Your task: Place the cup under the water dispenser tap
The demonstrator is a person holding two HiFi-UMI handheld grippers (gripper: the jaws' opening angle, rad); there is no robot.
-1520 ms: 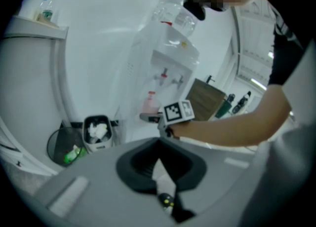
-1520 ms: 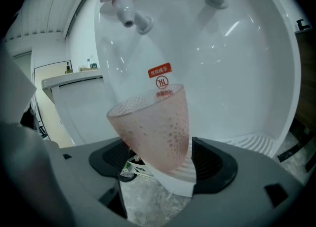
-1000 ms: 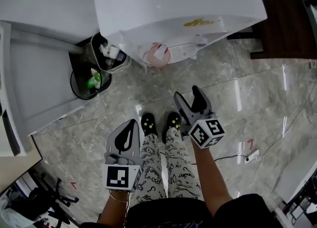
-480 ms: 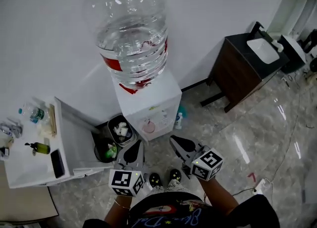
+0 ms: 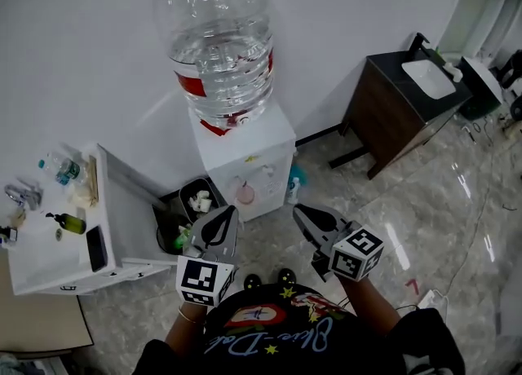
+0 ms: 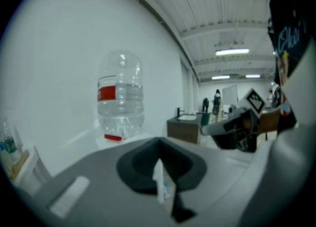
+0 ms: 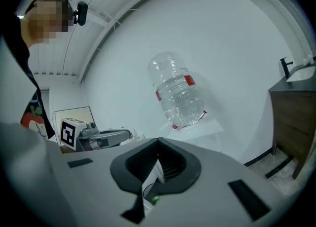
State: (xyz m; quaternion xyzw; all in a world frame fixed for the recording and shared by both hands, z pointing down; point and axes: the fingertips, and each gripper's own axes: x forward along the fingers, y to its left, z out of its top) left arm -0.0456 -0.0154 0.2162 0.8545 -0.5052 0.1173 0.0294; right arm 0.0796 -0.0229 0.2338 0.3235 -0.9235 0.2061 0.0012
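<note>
Clear plastic, the big water bottle [image 5: 220, 47] stands neck-down on the white dispenser [image 5: 245, 149], straight ahead of both hand-held grippers and higher than them. The pink cup [image 5: 245, 194] sits low on the dispenser's front, ahead of the two jaw tips and between them, well apart from either. Its exact seat there is too small to make out.

The left hand-held gripper [image 5: 230, 212] is closed, its jaws together with only a thin slit between the pads and nothing in them. The right hand-held gripper [image 5: 299, 211] is closed too, and empty. Both are held up side by side, pointing roughly level toward the dispenser. In each gripper view the other gripper shows off to the side with its marker cube.

Two bins [image 5: 181, 222] with rubbish stand on the floor beside the dispenser, below and just left of the left hand-held gripper's tip. Further left is a white worktop [image 5: 49, 251] carrying small bottles. Far to the right of the right hand-held gripper a dark cabinet [image 5: 391, 112] with a white basin stands on the glossy marble floor [image 5: 424, 202].
</note>
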